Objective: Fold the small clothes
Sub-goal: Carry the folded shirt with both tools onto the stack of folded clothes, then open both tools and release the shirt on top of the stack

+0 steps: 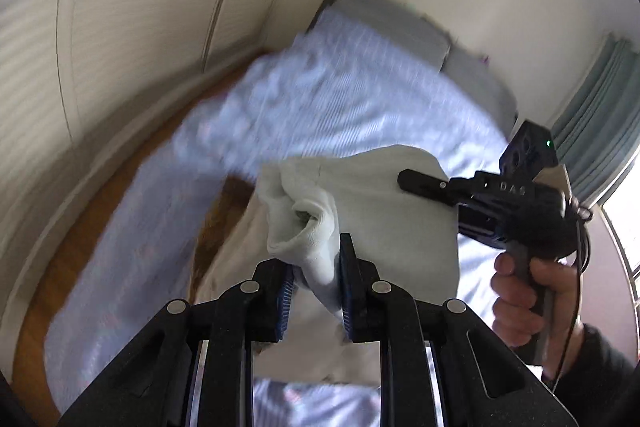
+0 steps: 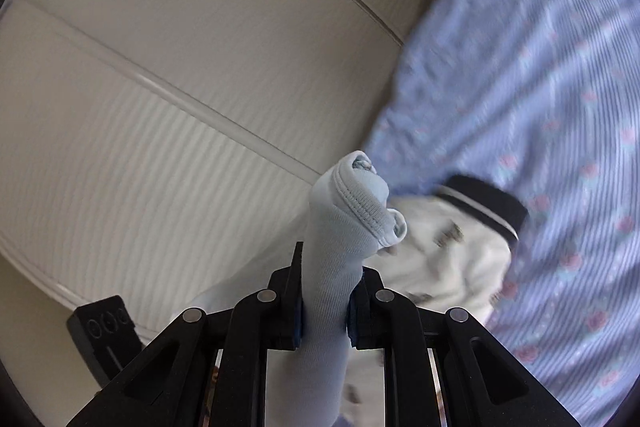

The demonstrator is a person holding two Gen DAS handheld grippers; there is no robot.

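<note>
My left gripper (image 1: 316, 283) is shut on a bunched edge of a small pale white garment (image 1: 384, 219), held up above the bed. My right gripper (image 2: 324, 301) is shut on another edge of the same pale garment (image 2: 352, 203), its stitched hem curling past the fingertips. In the left wrist view the right gripper (image 1: 404, 181) sits to the right, held by a hand, with the cloth spread between us. A cream garment with a dark striped cuff (image 2: 452, 247) lies on the bed below.
The bed has a blue striped floral sheet (image 2: 560, 131) and grey pillows (image 1: 400, 23) at its head. White closet doors (image 2: 160, 87) stand beside it. Wood floor (image 1: 64, 259) runs along the bed. A curtain (image 1: 600, 107) hangs at right.
</note>
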